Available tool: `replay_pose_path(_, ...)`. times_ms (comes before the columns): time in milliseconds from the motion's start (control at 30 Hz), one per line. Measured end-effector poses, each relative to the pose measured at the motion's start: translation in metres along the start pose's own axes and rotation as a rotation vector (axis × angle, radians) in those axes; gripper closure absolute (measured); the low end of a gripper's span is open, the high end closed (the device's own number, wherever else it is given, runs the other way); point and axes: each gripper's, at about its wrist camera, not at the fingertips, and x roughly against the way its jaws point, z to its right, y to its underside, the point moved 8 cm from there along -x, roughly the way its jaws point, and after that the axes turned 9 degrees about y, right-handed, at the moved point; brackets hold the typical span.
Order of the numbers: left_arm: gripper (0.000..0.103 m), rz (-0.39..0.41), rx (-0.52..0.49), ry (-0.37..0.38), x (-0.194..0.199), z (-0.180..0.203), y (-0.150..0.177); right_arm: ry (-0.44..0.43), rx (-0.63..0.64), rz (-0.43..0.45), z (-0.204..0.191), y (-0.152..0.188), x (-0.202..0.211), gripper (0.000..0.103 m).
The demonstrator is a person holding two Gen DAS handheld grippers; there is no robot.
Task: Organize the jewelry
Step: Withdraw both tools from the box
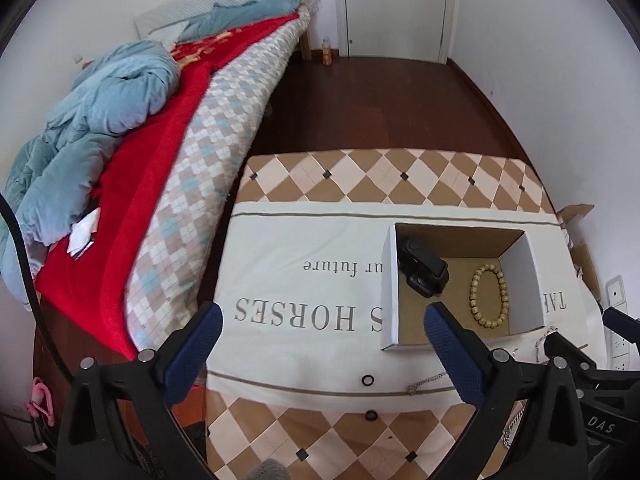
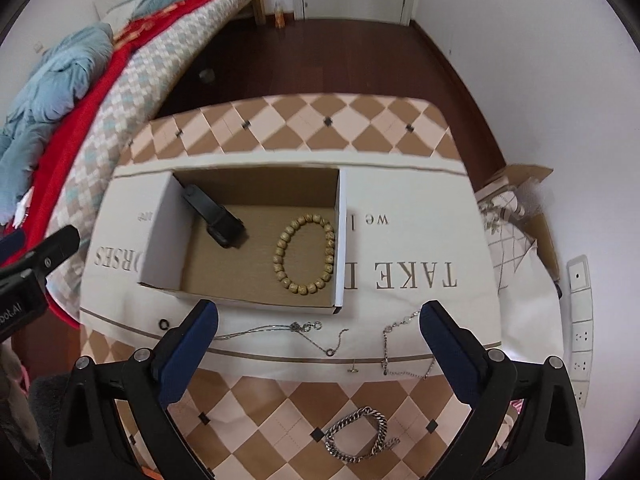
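Note:
An open cardboard box stands on the cloth-covered table. Inside it lie a wooden bead bracelet and a black watch. In front of the box lie a thin silver necklace, a second thin chain, a heavy silver chain bracelet and two small black rings. My right gripper is open and empty, just above the thin necklaces. My left gripper is open and empty, above the cloth left of the box.
A bed with red blanket and blue duvet runs along the table's left. An open carton and a wall power strip are at the right. Dark wood floor and a door lie beyond.

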Motion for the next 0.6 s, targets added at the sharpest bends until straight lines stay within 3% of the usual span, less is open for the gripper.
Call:
replay_pose_path(400, 0.000, 0.121, -0.028, 0.017, 0.081, 0.005, 0.019, 0.035, -0.014, 0.169, 0.008, 0.017, 0.080, 0.001)
replay_pose_path(600, 0.000, 0.162, -0.033, 0.045, 0.118, 0.010, 0.030, 0.001, -0.031, 0.225, 0.007, 0.031, 0.119, 0.001)
